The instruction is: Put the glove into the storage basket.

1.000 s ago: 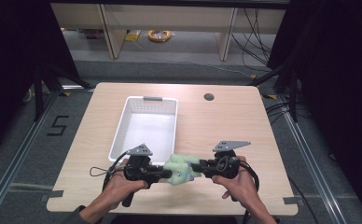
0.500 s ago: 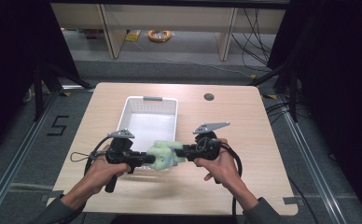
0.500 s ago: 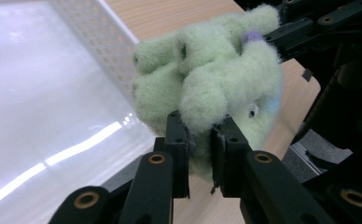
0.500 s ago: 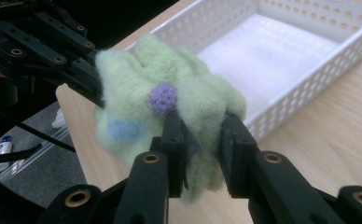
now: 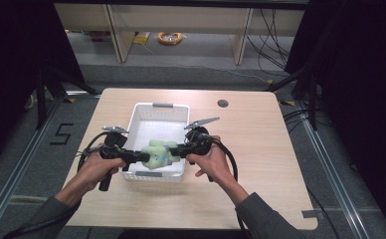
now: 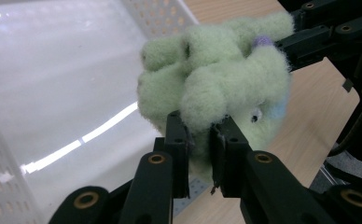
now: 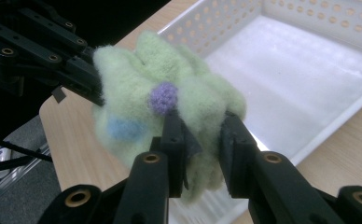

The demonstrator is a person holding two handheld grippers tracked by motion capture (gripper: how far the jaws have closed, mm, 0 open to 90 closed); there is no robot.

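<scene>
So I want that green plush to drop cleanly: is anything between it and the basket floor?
Nothing visible. The green plush toy, held by the left gripper and right gripper, hangs above the near end of the white basket, whose floor looks bare.

Plush toy over the basket's near end; left claw left, right claw right.

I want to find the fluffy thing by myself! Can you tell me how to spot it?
Look at the wooden table, then at the white basket in its middle. Over the basket's near end, the left gripper and the right gripper pinch a fuzzy toy between them. It is the one soft, pale green thing, with a purple dot and a blue patch.
</scene>
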